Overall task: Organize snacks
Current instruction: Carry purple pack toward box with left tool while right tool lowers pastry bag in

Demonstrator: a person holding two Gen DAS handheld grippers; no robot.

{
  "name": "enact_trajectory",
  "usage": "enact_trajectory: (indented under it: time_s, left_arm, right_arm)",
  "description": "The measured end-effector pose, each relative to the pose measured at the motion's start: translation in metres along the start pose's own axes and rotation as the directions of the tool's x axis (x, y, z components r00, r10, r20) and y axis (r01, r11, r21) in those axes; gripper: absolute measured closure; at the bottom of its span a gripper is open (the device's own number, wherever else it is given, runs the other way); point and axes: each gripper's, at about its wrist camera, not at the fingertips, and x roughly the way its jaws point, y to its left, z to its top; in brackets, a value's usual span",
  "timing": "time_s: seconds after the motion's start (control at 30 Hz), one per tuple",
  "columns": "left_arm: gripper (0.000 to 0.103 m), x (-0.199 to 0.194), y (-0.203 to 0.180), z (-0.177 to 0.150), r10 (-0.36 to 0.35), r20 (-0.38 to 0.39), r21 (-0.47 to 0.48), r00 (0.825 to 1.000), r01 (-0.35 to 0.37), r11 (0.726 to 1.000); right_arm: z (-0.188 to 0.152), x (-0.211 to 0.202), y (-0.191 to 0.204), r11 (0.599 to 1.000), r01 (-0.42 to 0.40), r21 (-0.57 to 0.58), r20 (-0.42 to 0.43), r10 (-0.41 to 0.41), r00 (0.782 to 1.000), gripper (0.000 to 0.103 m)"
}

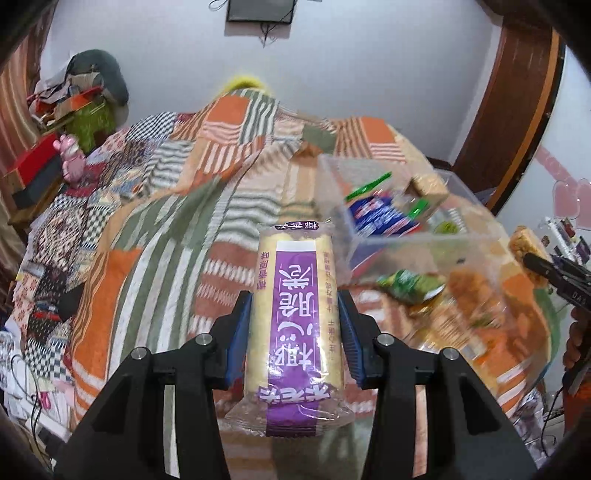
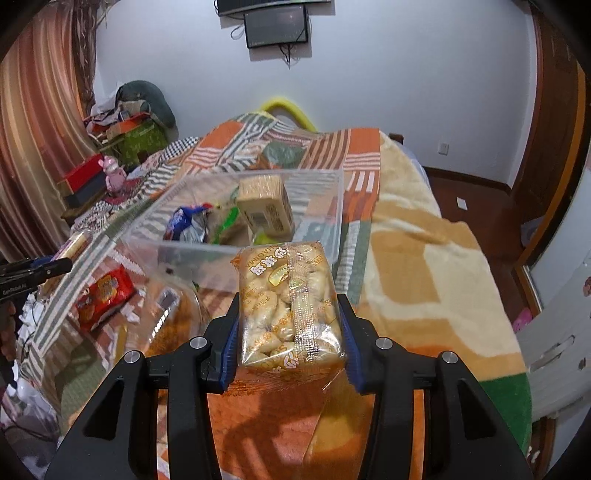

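We hold the purple wafer pack [image 1: 295, 325] in the left gripper [image 1: 295, 332] and the orange biscuit pack [image 2: 290, 306] in the right gripper [image 2: 290, 332], jaws pinching each at mid-length above the bed (both look light, crinkly and probably crushable), near the clear box [image 2: 334, 221].

I see a bed [image 2: 424, 236] under a patchwork blanket [image 1: 184, 206], pale walls [image 2: 388, 81] with a dark screen [image 2: 277, 27] mounted high, striped curtains [image 2: 40, 122] at left, and a wooden door frame [image 1: 517, 110] at right.
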Motion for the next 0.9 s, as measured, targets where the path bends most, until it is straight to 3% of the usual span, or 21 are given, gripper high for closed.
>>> enact_trajectory:
  time_s: [0.33, 0.9]
  left_arm:
    - [0.058, 0.017, -0.048, 0.049, -0.077, 0.058, 0.064, 0.995, 0.074, 0.995]
    - [0.058, 0.090, -0.114, 0.092, -0.161, 0.007, 0.125, 0.987, 0.159, 0.979]
  right_arm:
    - [0.027, 0.007, 0.001, 1.000, 0.003, -0.006, 0.054, -0.003, 0.999, 0.060]
    - [0.052, 0.054, -0.008, 1.000, -0.005, 0.030, 0.034, 0.004, 0.999, 0.060]
